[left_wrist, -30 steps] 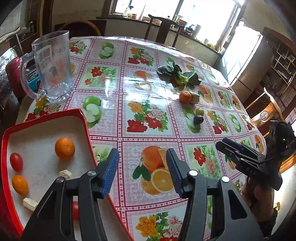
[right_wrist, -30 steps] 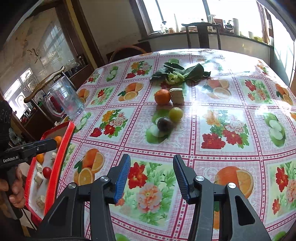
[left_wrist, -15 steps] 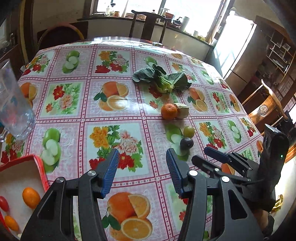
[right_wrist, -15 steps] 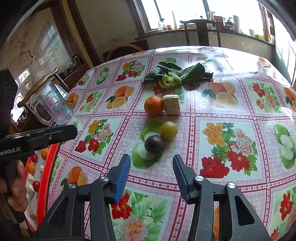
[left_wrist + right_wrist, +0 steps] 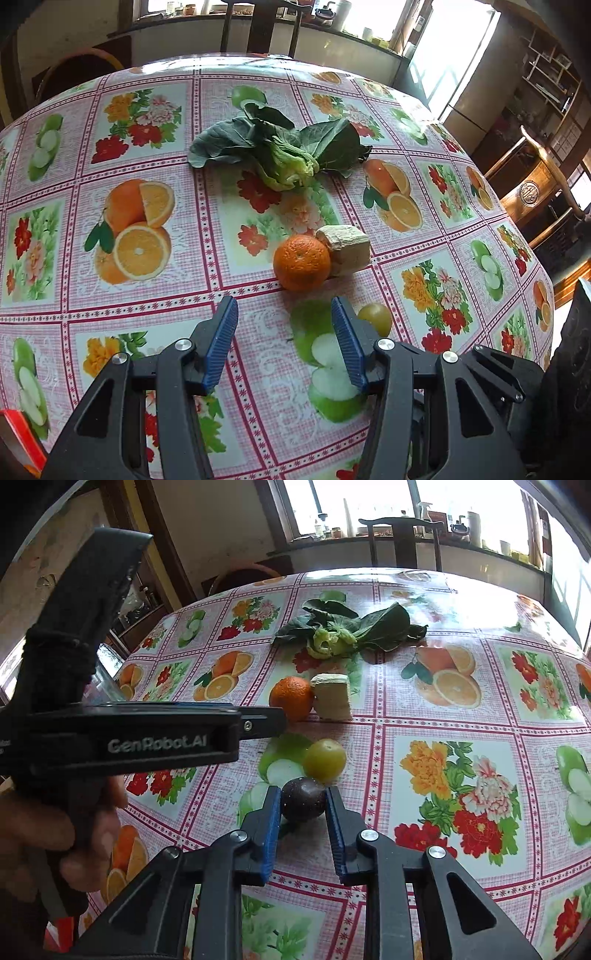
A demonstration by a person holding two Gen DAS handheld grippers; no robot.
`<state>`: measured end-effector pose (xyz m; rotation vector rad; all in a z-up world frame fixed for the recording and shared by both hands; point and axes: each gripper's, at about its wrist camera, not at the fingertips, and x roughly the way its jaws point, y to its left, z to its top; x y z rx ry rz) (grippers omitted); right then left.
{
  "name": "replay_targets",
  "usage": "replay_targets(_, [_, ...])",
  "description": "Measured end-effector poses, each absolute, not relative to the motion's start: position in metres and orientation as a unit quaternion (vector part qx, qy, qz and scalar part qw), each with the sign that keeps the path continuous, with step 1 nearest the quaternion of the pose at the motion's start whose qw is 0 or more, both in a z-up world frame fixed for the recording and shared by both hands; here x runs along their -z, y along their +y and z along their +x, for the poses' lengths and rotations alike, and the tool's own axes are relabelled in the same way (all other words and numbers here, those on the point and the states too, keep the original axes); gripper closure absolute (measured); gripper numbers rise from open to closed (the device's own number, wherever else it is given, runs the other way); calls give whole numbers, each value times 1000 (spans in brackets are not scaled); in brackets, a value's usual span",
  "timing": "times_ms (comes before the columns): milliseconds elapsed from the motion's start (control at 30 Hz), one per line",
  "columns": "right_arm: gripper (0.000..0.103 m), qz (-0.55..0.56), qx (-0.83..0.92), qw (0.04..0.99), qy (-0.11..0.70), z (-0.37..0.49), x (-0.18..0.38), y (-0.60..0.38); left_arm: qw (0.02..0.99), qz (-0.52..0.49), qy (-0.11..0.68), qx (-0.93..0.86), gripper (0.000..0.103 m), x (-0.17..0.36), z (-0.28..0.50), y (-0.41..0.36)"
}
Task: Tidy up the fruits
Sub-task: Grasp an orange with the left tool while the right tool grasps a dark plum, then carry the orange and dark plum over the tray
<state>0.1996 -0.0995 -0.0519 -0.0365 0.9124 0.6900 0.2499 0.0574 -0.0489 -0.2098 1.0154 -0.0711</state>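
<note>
A dark purple fruit (image 5: 303, 799) lies on the table between the fingertips of my right gripper (image 5: 302, 805), whose jaws stand around it, touching or nearly touching. A yellow-green fruit (image 5: 325, 760) lies just behind it and also shows in the left wrist view (image 5: 376, 317). An orange (image 5: 301, 263) lies against a pale cut block (image 5: 347, 249) further back. My left gripper (image 5: 284, 332) is open and empty, just short of the orange. It shows side-on in the right wrist view (image 5: 258, 720).
A leafy green vegetable (image 5: 280, 151) lies beyond the orange. A corner of the red tray (image 5: 22, 439) shows at the lower left. The table has a fruit-print cloth (image 5: 147, 295). Chairs stand behind it and at its right.
Both grippers moved forward toward the fruit group. The right gripper's jaws came around the dark purple fruit and narrowed. The tray and glass mug slid out of the left view.
</note>
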Motion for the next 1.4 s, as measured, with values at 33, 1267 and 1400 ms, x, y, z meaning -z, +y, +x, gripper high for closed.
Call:
replay_targets(33, [79, -13, -325, 841, 431, 199, 51, -105, 868, -99, 485, 38, 52, 50, 254, 54])
replay_targets(1267, [79, 10, -353, 844, 403, 115, 15, -125, 888, -153, 434, 16, 71, 15, 97, 90])
replay_targets(1400, [79, 4, -364, 843, 395, 100, 8, -117, 890, -161, 426, 11, 71, 11, 76, 95])
